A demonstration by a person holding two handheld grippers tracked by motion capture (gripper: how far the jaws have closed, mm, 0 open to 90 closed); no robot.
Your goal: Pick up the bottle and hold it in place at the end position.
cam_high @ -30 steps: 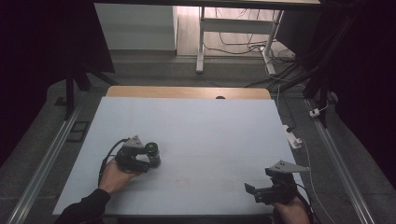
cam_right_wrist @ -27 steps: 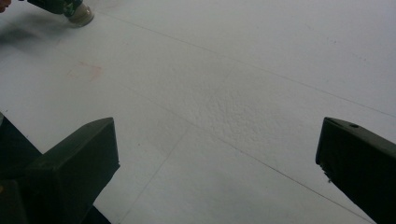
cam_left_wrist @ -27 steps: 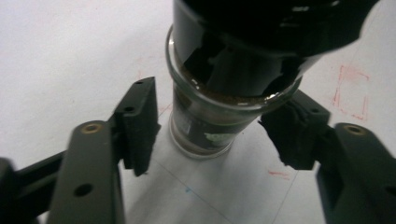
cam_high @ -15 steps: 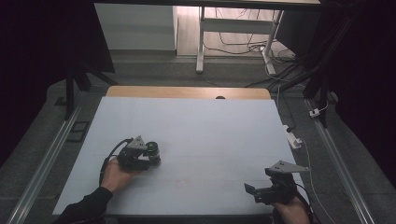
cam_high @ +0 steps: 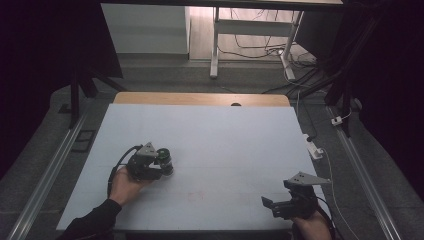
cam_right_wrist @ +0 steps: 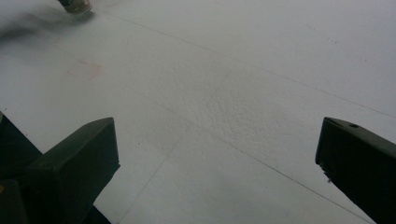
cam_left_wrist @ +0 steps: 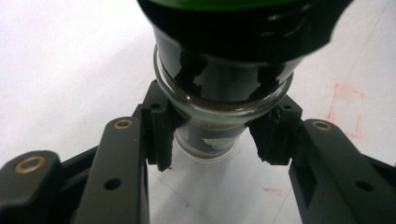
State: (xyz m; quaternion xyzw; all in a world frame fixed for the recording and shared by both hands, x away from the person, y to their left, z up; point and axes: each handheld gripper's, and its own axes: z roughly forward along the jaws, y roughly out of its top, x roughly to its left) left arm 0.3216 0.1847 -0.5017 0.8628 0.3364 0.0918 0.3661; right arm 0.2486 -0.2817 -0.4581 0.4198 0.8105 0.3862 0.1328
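From where I stand, the person's left hand (cam_high: 122,184) holds the left gripper (cam_high: 162,162) low over the pale blue table (cam_high: 225,150), toward the table's seven o'clock corner. Between its jaws sits a small glass jar (cam_high: 165,159) with a dark body and a green-and-black top. In the left gripper view the jar (cam_left_wrist: 223,93) fills the twelve o'clock part of the frame, and the two black pads (cam_left_wrist: 159,126) press against its narrow glass base from nine and three o'clock, so the tool is clamped on the jar. The jar appears tilted toward the camera, its wide top nearest the lens and its base down near the table; whether the base touches the surface I cannot tell. Faint red marks (cam_left_wrist: 345,109) show on the tabletop off to three o'clock of the jar.

The right gripper (cam_high: 272,205) rests near the table's five o'clock edge, held by the right hand (cam_high: 312,227), well apart from the jar. In the right gripper view its jaws stand wide apart with bare table (cam_right_wrist: 224,107) between them, and the jar's base (cam_right_wrist: 74,5) peeks in at eleven o'clock, far off. A faint red square (cam_right_wrist: 84,70) lies on the table between them.
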